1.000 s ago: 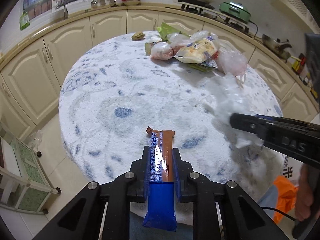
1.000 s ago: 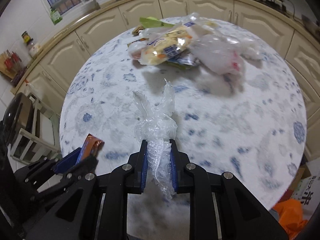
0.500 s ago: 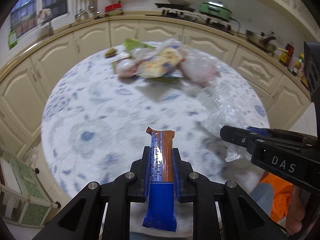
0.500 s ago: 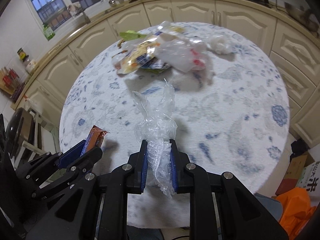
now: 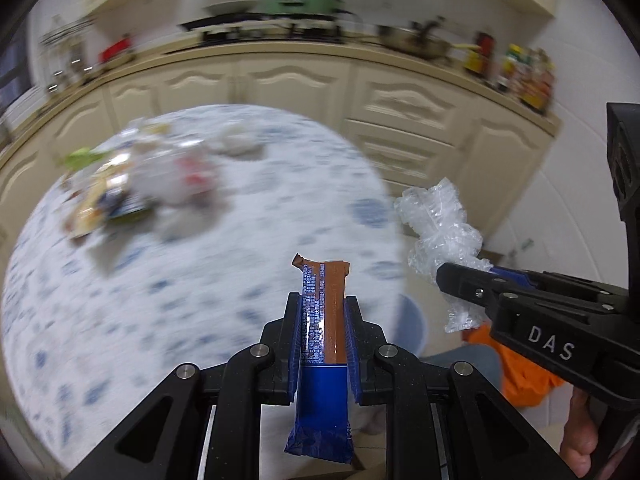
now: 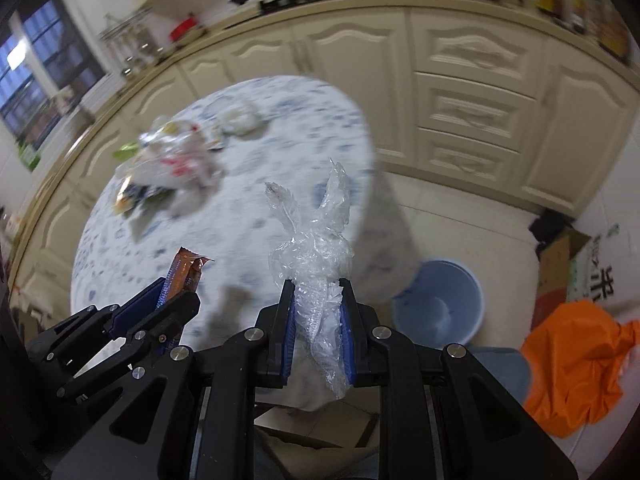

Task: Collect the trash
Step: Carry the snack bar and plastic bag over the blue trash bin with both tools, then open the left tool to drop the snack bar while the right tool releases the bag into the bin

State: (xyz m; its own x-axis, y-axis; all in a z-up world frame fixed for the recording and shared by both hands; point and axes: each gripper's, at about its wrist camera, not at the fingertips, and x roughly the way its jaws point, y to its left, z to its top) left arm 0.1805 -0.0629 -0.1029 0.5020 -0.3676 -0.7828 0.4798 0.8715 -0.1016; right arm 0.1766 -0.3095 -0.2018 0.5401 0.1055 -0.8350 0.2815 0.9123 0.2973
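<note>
while the left tongs (image 5: 323, 320) clamp a snack wrapper (image 5: 325, 344) and the right tongs (image 6: 318, 312) clamp crumpled plastic film (image 6: 316, 252), both unbinned, a litter pile (image 6: 172, 168) remains at ten o'clock on the desk (image 6: 280, 120); bucket (image 6: 438, 300) at four.

A round table (image 6: 320, 128) with a white, blue-flowered cloth is ringed on its far side by cream cabinets (image 6: 472, 92) under a beige countertop (image 5: 280, 50). Left of the table a dark-framed window (image 6: 36, 76) is seen. Right of it pale floor tiles (image 6: 480, 224) are lit evenly.
</note>
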